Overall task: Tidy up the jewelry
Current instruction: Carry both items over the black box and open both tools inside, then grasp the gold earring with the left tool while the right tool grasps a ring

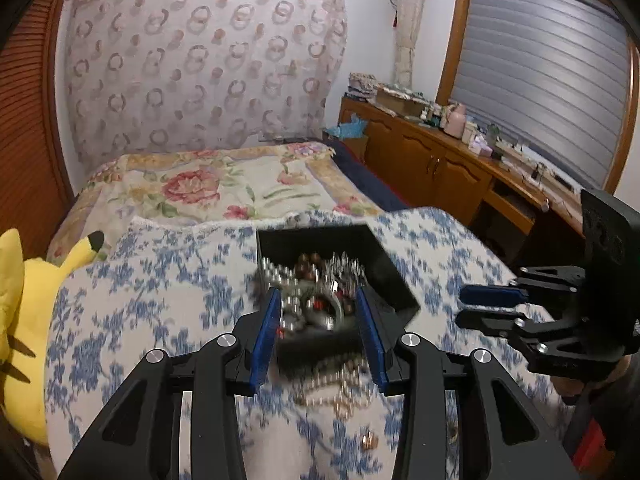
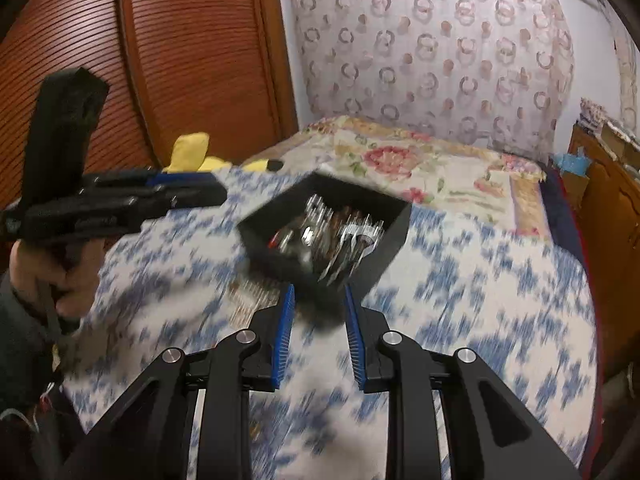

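The black jewelry box (image 1: pixel 344 276) sits on the blue-and-white floral cloth (image 1: pixel 160 304) over the bed, heaped with blurred silver beads and metal pieces, and a pearl necklace (image 1: pixel 340 388) spills onto the cloth just in front of it. The left tool (image 1: pixel 316 300) hangs over the box's near edge with its 2 blue pads spread wide, nothing between them. The right tool (image 2: pixel 320 296) hovers just short of the box's near corner, jaws moderately open and empty; a yellow plush toy (image 1: pixel 24 320) lies at the cloth's left edge.
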Motion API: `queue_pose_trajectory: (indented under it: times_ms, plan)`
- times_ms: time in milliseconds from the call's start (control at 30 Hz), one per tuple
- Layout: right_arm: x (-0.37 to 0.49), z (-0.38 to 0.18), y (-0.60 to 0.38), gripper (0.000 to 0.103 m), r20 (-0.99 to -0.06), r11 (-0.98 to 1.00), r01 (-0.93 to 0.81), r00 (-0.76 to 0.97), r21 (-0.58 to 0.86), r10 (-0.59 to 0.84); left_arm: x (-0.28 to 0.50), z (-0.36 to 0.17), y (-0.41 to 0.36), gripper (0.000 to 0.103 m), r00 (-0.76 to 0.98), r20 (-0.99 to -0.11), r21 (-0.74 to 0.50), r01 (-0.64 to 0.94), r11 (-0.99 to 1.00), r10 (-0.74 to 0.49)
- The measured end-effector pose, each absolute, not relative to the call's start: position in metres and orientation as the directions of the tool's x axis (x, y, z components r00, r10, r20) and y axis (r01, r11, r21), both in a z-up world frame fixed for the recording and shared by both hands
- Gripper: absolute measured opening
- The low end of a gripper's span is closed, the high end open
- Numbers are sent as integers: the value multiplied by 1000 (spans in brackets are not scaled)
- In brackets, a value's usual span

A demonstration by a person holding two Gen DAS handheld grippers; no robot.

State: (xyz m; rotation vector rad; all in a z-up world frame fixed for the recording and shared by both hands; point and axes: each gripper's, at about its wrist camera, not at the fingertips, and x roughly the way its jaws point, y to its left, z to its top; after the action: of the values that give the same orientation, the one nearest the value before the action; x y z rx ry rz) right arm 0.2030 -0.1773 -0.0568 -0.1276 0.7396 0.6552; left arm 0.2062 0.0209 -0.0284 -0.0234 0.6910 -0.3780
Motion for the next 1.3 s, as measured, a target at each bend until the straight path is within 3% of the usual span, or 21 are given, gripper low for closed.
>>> queue_pose_trajectory:
  times_ms: [400,800,867,900,1300]
  plan:
    - [145,-103,-168,28,-755,766,-629,439,128,487,163,-94,14,36,585,-729,-170,348,922,-355]
    - [137,-120,-154,28,-785,749,-660,430,64,446,146,-103,-3,36,557,-760,-132,373,918,-335]
    - [134,-120,-152,12,-783,739,-672,432,52,448,146,-105,-6,36,557,-767,-117,370,922,-320]
    - [133,-120,-152,12,-781,737,-674,433,51,449,146,-105,-8,36,555,-768,-114,371,922,-319]
    - [127,-109,-165,12,-749,751,-658,470,56,467,149,-112,-27,19,546,-790,-67,377,924,-280]
